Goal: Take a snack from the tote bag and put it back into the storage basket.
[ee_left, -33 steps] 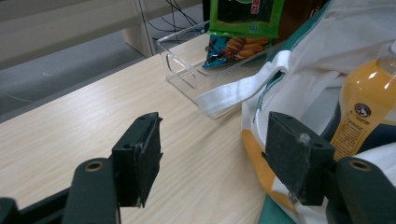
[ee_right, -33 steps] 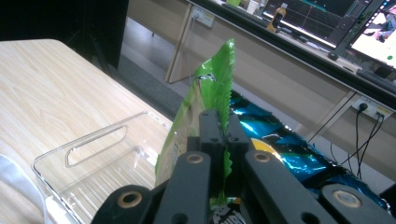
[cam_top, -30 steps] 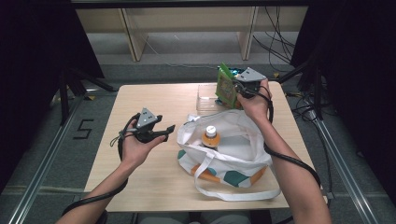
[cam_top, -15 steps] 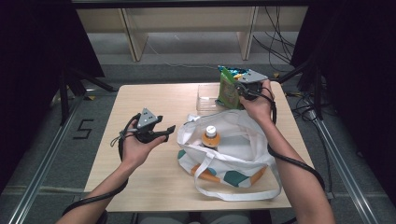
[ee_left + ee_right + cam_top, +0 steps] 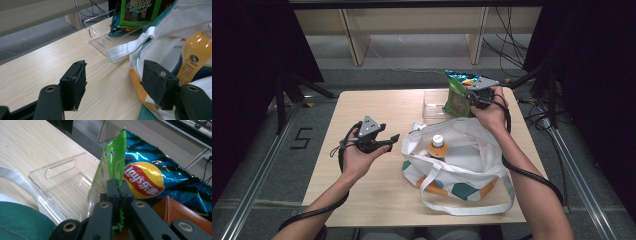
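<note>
My right gripper (image 5: 468,98) is shut on the edge of a green snack bag (image 5: 456,99), holding it upright over the far right of the table. The right gripper view has the jaws (image 5: 119,185) pinched on the green bag (image 5: 110,162), with a blue Lay's bag (image 5: 150,177) behind it. A white tote bag (image 5: 462,165) lies open at the middle, and an orange juice bottle (image 5: 438,146) stands inside it. To the tote's left my left gripper (image 5: 388,142) hovers open with nothing between its pads (image 5: 115,77). Beyond them are the bottle (image 5: 197,55) and the tote's strap (image 5: 130,47).
A clear plastic tray (image 5: 432,105) sits just left of the green bag, its wall (image 5: 50,182) close to my right jaws. A brown box (image 5: 175,212) lies under the Lay's bag. Bare wood (image 5: 362,200) spreads to the left and front. Cables and shelf legs stand beyond the table.
The green bag in the right gripper has turned slightly, so more of the blue bag shows behind it. The left gripper has stayed where it was.
</note>
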Available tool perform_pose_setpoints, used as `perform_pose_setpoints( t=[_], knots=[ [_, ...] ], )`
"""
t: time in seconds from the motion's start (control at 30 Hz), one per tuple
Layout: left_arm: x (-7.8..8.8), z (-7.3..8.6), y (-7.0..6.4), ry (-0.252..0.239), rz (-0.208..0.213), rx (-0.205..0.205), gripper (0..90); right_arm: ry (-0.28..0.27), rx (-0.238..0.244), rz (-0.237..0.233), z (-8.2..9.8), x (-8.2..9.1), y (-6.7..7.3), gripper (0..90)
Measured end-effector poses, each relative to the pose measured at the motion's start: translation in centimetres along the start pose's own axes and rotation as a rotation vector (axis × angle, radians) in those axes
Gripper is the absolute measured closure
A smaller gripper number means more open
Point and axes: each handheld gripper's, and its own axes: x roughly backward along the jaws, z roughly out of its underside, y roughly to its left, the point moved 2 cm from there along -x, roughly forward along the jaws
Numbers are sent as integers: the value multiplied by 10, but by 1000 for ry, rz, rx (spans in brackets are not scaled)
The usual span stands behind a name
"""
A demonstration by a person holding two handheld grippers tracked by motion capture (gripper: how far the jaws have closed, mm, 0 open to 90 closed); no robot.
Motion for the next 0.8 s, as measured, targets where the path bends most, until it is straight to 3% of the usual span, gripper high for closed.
perform_pose_setpoints(
  t=[0.03,0.13,0.17,0.4,0.57,0.8],
  knots=[
    [0,0,0,-1,1,5,353,-6,10,20,0,0,-1,900],
    [0,0,0,-1,2,-1,353,5,1,19,2,1,-1,900],
    [0,0,-1,-3,0,6,352,29,-13,-8,4,1,-1,900],
    [0,0,-1,-1,2,-1,352,68,-3,-2,8,3,-3,900],
    [-1,0,-1,1,2,5,352,88,-5,-30,11,1,-3,900],
    [0,0,-1,-2,2,0,352,100,-9,-19,12,1,-4,900]
  ],
)
